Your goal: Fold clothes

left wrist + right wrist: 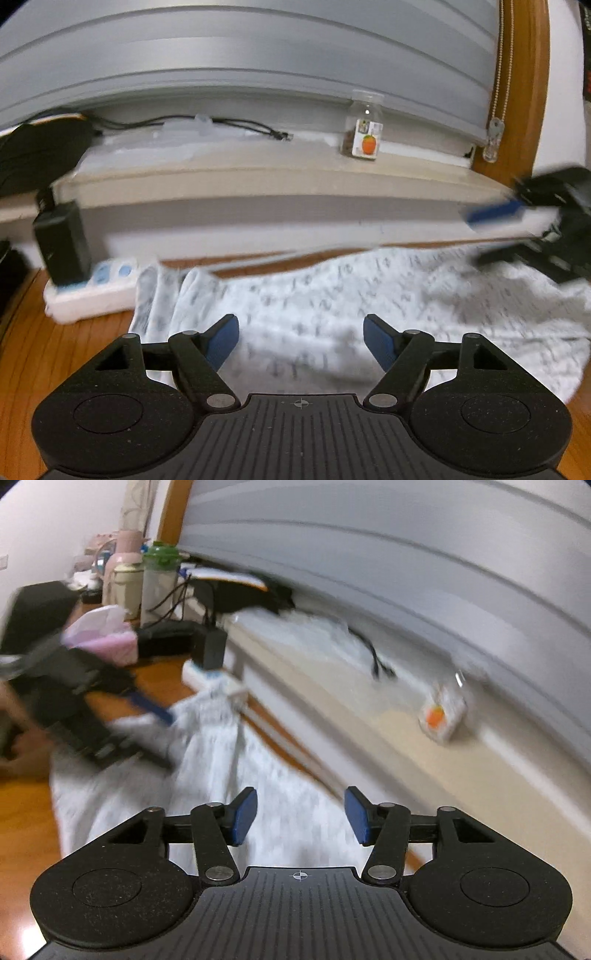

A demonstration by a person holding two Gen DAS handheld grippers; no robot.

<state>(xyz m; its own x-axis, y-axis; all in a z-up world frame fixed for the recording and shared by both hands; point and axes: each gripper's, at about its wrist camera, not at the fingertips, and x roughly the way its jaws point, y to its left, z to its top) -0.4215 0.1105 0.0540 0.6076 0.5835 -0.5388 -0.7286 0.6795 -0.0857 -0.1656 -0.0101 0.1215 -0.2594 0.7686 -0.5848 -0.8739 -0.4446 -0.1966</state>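
Observation:
A white garment with a small grey print (369, 302) lies rumpled on the wooden table (22, 354), running along the wall. My left gripper (301, 341) hovers over its left part, open, with only cloth showing below the blue pads. My right gripper (301, 819) is open above the garment (258, 760) near the wall side, nothing between its pads. Each gripper shows blurred in the other's view: the right gripper (493, 236) at the far right edge, the left gripper (162, 734) over the cloth's far end, held by a hand (22, 746).
A white power strip (92, 291) with a black adapter (62, 243) sits left of the garment. On the sill (258, 177) stand a clear bottle with an orange label (364, 127) and a black cable (236, 123). Bottles (159, 579), a pink pack (107, 638) and a black bag (251, 594) crowd the far end.

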